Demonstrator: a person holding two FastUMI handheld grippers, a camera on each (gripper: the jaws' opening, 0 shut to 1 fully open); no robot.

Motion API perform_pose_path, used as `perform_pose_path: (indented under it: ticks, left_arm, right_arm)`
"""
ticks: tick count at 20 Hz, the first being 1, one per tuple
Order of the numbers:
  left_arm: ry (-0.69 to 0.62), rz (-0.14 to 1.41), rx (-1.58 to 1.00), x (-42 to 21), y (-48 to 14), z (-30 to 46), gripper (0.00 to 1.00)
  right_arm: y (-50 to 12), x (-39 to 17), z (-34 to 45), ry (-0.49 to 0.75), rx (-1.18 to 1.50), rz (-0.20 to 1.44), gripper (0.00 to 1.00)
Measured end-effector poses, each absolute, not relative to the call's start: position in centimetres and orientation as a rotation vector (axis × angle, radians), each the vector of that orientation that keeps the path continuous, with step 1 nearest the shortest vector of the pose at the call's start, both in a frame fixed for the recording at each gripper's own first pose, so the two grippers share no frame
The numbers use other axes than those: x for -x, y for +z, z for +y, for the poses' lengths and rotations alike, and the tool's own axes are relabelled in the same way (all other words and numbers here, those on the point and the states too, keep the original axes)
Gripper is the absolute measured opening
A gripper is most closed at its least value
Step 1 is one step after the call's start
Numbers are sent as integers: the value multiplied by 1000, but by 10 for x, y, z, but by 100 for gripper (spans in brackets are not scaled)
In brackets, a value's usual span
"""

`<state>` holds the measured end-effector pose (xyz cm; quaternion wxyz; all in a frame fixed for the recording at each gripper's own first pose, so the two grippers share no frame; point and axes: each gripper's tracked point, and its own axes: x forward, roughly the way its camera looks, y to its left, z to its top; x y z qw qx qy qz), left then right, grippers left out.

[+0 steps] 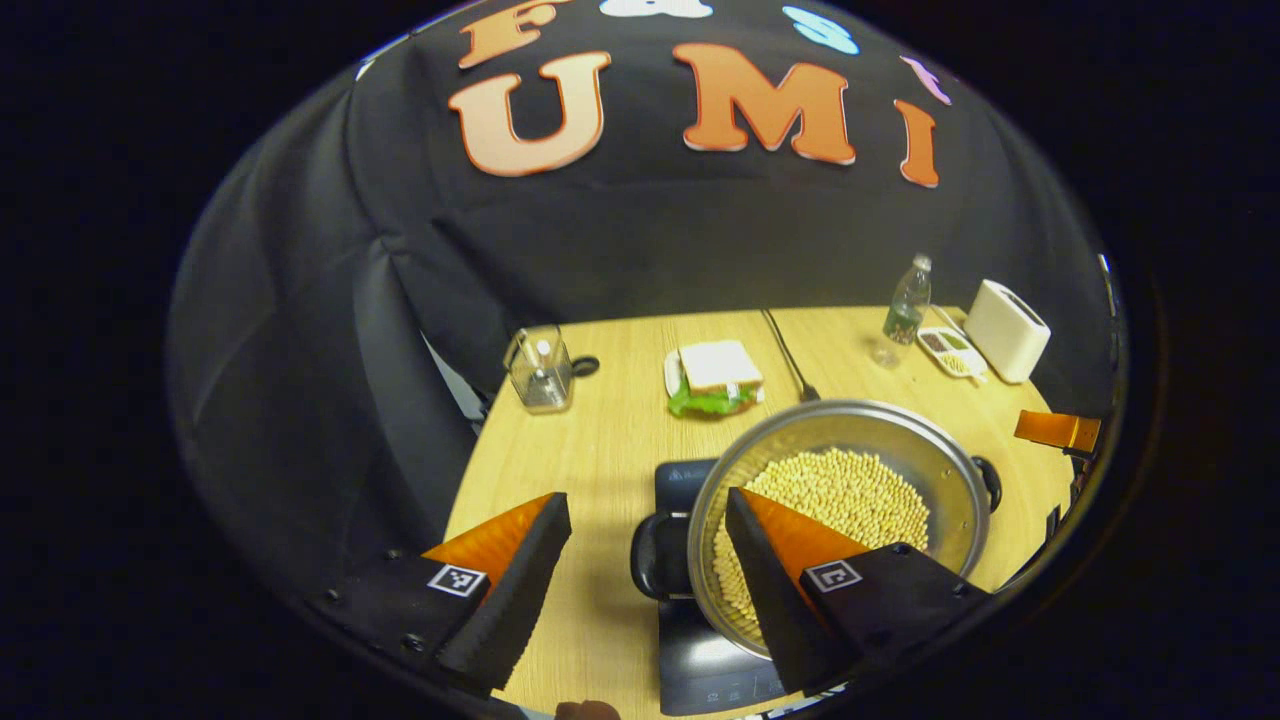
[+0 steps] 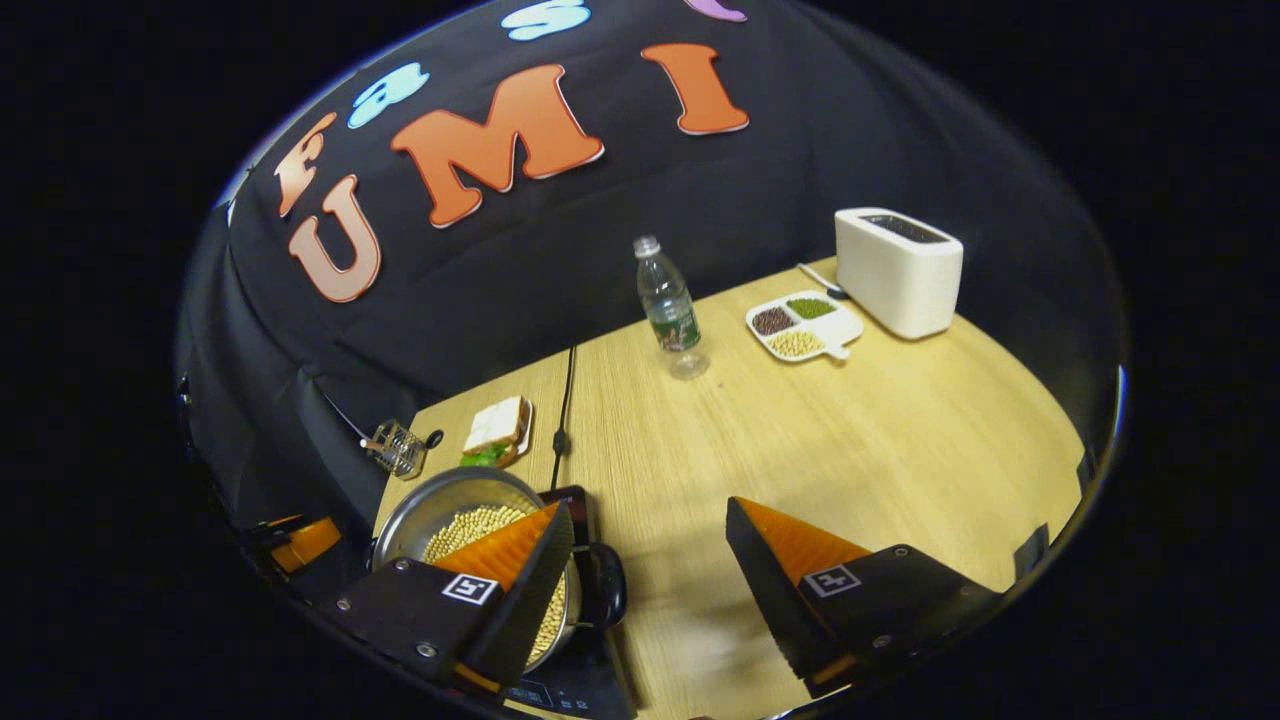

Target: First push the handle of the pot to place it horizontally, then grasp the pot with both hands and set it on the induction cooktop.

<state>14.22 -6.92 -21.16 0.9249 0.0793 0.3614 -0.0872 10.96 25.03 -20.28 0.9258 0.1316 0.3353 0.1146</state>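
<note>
A: Nearest you, the left tongs stand wide open with nothing between them, one finger over the rim of the pot, the other over bare bench. The pot's near handle lies in the gap between the fingers.

B: And your right tongs?

A: Open just as wide and empty, straddling the pot's other handle from the opposite side. The steel pot, loaded with soybeans, appears already to sit on the dark induction cooktop, its control strip showing at the near edge.

B: So what's the advice?

A: It looks like the set-down is finished or nearly so. If you regrip, close both tongs squarely on the handles together and keep the pot level, or the beans will slide and spill. If you're letting go, draw each pair straight back without clipping a handle.

B: Beyond the pot?

A: A sandwich on a plate, a fork and a clear glass jug mid-bench; farther off a water bottle, a divided dish of beans and a white toaster.
</note>
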Motion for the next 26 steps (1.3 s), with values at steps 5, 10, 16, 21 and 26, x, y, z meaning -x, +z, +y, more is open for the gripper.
perform_pose_path:
  ticks: [5,10,16,21,26]
  left_arm:
    - [-127,508,-84,-150,-90,-79,100]
    - [-105,290,-26,-137,32,-90,99]
    - [-110,123,-4,-96,147,-98,99]
    - [-124,8,14,-60,199,-100,98]
    - [-149,-16,19,-51,204,-114,97]
  right_arm:
    - [-102,-128,201,259,-186,478,95]
    - [-3,-117,166,271,-146,304,95]
    - [106,-83,144,316,-164,119,95]
    - [160,-55,135,365,-228,21,95]
    - [168,-48,108,309,-237,-10,94]
